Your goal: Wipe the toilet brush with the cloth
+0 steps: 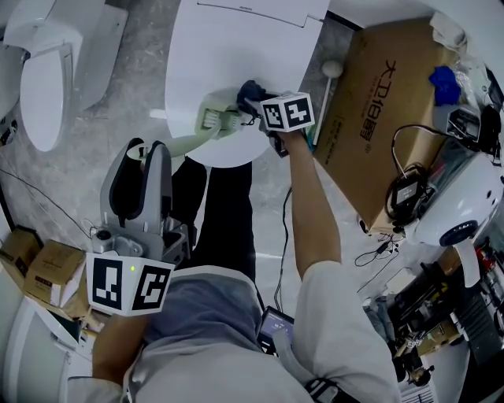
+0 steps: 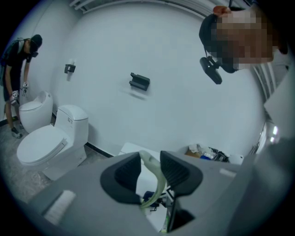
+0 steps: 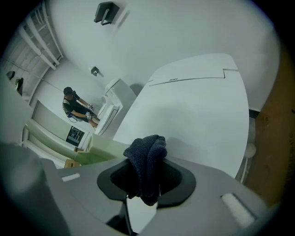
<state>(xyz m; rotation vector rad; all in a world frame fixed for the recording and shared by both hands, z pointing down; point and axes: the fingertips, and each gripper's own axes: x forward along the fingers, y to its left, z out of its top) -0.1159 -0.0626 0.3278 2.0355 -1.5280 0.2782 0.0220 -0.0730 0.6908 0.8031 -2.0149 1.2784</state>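
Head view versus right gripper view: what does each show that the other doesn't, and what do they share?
Only the head view: the left gripper holding the toilet brush by its handle. Only the right gripper view: a distant person bent beside another toilet, and a black wall fitting. Both: the dark cloth in the tongs of the right gripper, over the white toilet lid.

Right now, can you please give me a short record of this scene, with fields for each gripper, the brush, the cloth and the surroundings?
left gripper: shut on the toilet brush handle
right gripper: shut on the cloth
toilet brush: pale green, head over the closed toilet lid
cloth: dark blue, bunched, beside the brush head
surroundings: cardboard box next to the toilet
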